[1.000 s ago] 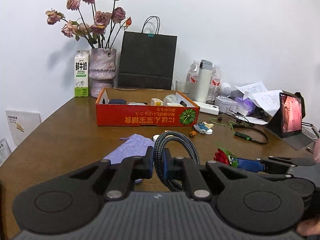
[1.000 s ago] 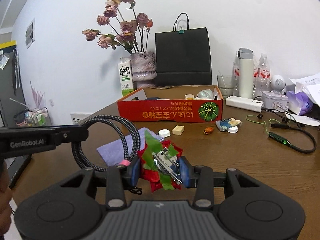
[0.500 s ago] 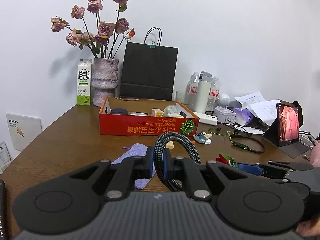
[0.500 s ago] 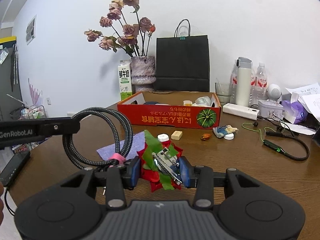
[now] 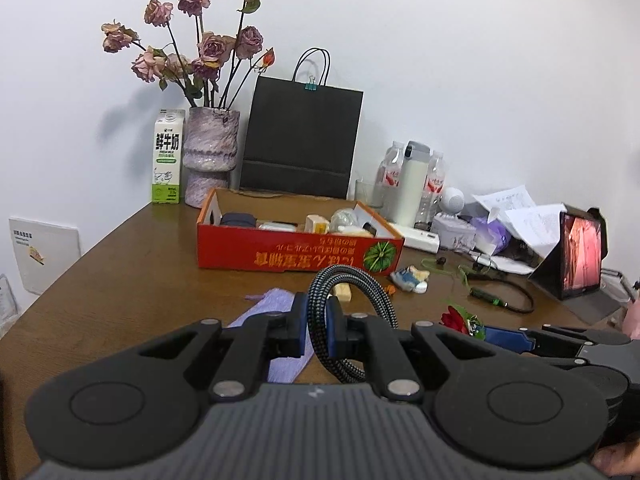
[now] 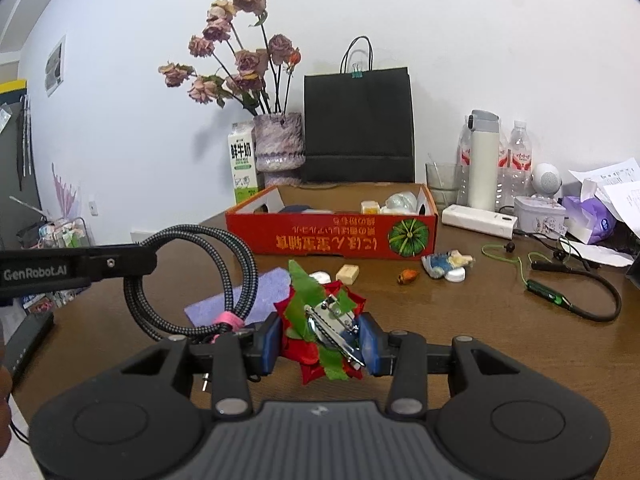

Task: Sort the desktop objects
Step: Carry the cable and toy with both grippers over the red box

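Observation:
My left gripper [image 5: 317,322] is shut on a coiled braided cable [image 5: 362,292], held above the near table. The cable also shows in the right wrist view [image 6: 236,276], tied with a pink band. My right gripper [image 6: 320,340] is shut on a red and green flower clip [image 6: 320,320] with a metal clasp; it also shows at the right of the left wrist view [image 5: 458,318]. The red cardboard box [image 5: 296,254] stands mid-table, holding several small items. It also shows in the right wrist view [image 6: 332,238].
A purple cloth [image 6: 240,300], a white cap, an eraser [image 6: 347,274], an orange bit and a blue toy [image 6: 446,262] lie before the box. Earphones [image 6: 576,296], bottles, a power bank and papers sit right; a tablet [image 5: 582,254] far right. Vase, milk carton and black bag stand behind.
Both grippers have risen and drawn back a little with their loads; the box top shows more. Grips are unchanged.

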`<state>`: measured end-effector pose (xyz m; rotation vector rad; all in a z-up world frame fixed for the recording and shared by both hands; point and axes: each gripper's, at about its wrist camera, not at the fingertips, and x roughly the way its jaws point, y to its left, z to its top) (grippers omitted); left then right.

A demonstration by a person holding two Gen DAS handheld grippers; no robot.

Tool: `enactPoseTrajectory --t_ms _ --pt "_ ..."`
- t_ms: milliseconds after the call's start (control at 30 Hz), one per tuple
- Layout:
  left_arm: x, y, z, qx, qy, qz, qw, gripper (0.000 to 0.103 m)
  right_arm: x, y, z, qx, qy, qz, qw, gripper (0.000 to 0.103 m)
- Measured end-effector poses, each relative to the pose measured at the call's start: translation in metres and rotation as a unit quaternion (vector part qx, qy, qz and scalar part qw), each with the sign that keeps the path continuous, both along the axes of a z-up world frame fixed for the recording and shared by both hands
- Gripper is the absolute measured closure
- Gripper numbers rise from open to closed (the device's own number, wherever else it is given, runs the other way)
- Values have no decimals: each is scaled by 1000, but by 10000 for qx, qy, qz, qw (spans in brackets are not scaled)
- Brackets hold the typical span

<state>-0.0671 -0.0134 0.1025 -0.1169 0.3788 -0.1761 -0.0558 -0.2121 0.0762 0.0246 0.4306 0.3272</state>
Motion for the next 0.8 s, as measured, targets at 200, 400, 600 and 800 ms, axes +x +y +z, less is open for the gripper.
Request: enactPoseTrajectory --t_ms 200,400,600,800 --pt "48 9 26 -210 -51 -40 9998 93 38 -1 34 142 -292 90 9994 64" --pt "128 15 60 -451 -148 85 9988 93 113 -1 75 291 -429 35 9986 64" --pt "185 4 76 -497 -348 412 9973 93 195 2 95 234 -257 35 9994 64" --pt "261 16 72 -467 179 279 9984 93 286 -5 90 193 600 151 9979 63"
